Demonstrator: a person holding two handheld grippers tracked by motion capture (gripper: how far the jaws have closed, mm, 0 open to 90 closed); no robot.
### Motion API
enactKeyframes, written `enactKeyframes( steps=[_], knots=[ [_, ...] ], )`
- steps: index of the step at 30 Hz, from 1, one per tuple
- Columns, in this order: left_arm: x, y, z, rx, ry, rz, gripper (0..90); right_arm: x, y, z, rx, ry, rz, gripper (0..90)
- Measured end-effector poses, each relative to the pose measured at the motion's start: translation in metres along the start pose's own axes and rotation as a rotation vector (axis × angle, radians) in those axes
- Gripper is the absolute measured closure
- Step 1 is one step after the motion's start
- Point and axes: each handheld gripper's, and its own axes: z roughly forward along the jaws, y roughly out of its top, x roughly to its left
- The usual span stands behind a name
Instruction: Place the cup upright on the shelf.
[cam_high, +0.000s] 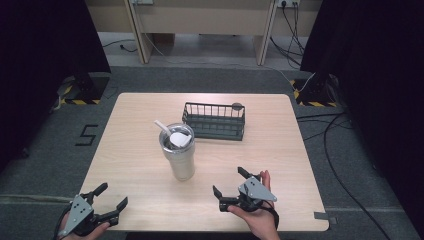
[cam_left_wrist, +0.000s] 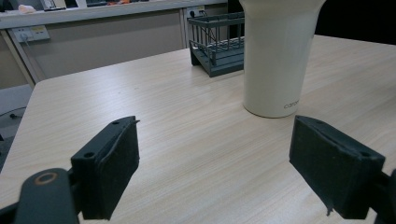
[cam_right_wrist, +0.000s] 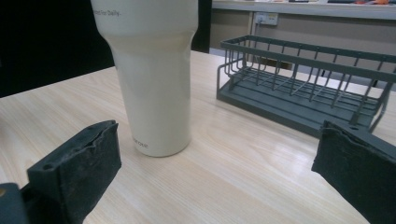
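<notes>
Tumbler (cam_high: 179, 155) stood upright near the middle of the desk (cam_high: 135, 165), cream body, metal rim, with a white spoon-like piece (cam_high: 170, 134) sticking out of its mouth; what else sat inside was too small to tell. Dark wire rack (cam_high: 215, 121) sat just behind and to its right, apart from it. Both grippers were short of the cup at the near edge: left gripper (cam_high: 111, 200) spread wide and empty, right gripper (cam_high: 229, 186) likewise spread with nothing between its jaws. Risks as I judged them: the tumbler was tall and tapered to a narrow foot, so a one-sided nudge from either jaw could tip it and dump the contents; a high grip on the smooth wall might slip; the handle poking out could snag a jaw on the way in. A pull toward the rack might knock it. Desk was pale wood laminate, flat and slick-looking. Around it: grey carpet floor, black curtains on both sides, loose cables (cam_high: 335, 150) at right, hazard-taped stand bases, a bench along the back wall.
</notes>
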Motion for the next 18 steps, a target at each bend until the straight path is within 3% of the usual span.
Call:
enactKeyframes(
  steps=[18],
  knots=[
    [0.000,0.000,-0.002,-0.005,-0.005,0.002,15.5,0.017,0.017,0.032,0.000,0.058,-0.024,2.8]
  ],
)
